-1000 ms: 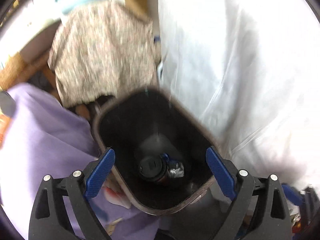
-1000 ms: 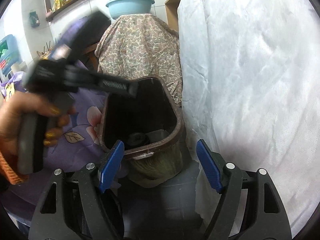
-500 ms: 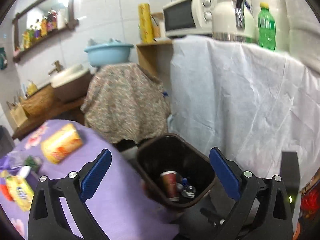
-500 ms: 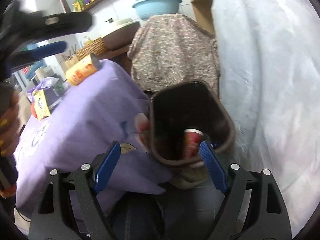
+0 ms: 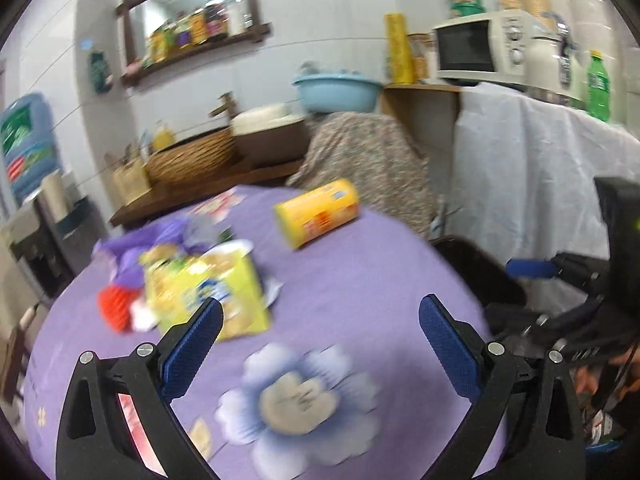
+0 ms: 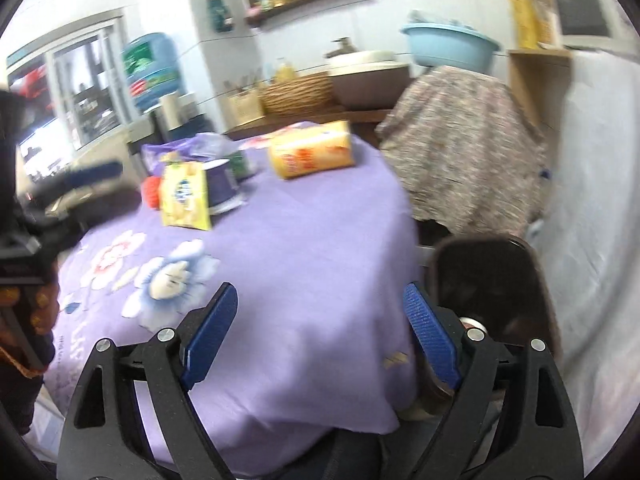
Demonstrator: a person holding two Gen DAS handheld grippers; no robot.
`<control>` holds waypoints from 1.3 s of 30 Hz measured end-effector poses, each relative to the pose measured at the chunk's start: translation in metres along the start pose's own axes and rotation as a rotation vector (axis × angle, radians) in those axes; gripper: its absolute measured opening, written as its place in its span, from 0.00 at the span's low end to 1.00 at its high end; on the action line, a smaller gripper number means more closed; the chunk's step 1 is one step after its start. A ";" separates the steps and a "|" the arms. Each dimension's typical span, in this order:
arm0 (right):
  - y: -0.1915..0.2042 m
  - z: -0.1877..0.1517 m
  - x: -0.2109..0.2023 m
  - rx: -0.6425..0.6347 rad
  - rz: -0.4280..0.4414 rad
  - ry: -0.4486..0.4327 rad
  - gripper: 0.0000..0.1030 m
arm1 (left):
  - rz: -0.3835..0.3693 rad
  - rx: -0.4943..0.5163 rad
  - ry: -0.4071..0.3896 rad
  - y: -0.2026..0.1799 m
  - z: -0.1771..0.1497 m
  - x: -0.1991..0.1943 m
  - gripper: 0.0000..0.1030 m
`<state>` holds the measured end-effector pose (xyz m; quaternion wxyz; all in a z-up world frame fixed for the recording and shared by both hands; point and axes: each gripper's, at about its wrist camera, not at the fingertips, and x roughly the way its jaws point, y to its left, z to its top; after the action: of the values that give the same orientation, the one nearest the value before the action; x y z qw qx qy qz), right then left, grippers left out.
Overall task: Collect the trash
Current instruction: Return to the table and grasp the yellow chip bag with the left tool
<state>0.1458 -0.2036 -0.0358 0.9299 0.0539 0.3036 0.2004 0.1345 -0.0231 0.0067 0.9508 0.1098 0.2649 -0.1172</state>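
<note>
Looks partway done: both the left gripper and right gripper are wide open and empty, the dark brown plastic bin beside the purple floral-clothed surface already holds something, while the yellow cylindrical canister and yellow-green snack bag sit uncollected on top.

Walls: white tile, glossy, pale grout lines.
Wall shelf: dark wood, crowded with bottles, mirror above.
Sideboard: brown wood, carrying wicker basket and round basin.
Draped furniture: floral cloth under a blue bowl; white sheet to the right.
Window: glazed panes, far left.
Light: soft, even.
</note>
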 end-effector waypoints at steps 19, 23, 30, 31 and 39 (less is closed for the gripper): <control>0.067 0.049 0.058 -0.122 0.109 0.077 0.82 | -0.163 -0.215 0.095 0.169 -0.030 0.075 0.94; 0.062 0.046 0.058 -0.106 0.096 0.090 0.82 | -0.218 -0.204 0.119 0.175 -0.028 0.094 0.94; 0.061 0.046 0.062 -0.125 0.082 0.104 0.82 | -0.329 -0.203 0.161 0.173 -0.030 0.112 0.82; 0.061 0.048 0.064 -0.132 0.078 0.104 0.82 | -0.331 -0.192 0.162 0.172 -0.031 0.113 0.79; 0.055 0.052 0.076 -0.141 0.064 0.113 0.82 | -0.405 -0.194 0.165 0.167 -0.036 0.107 0.33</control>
<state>0.2130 -0.1213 -0.0228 0.9059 -0.0135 0.3390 0.2534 0.2536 0.1271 -0.0558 0.8891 -0.0281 0.3685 -0.2700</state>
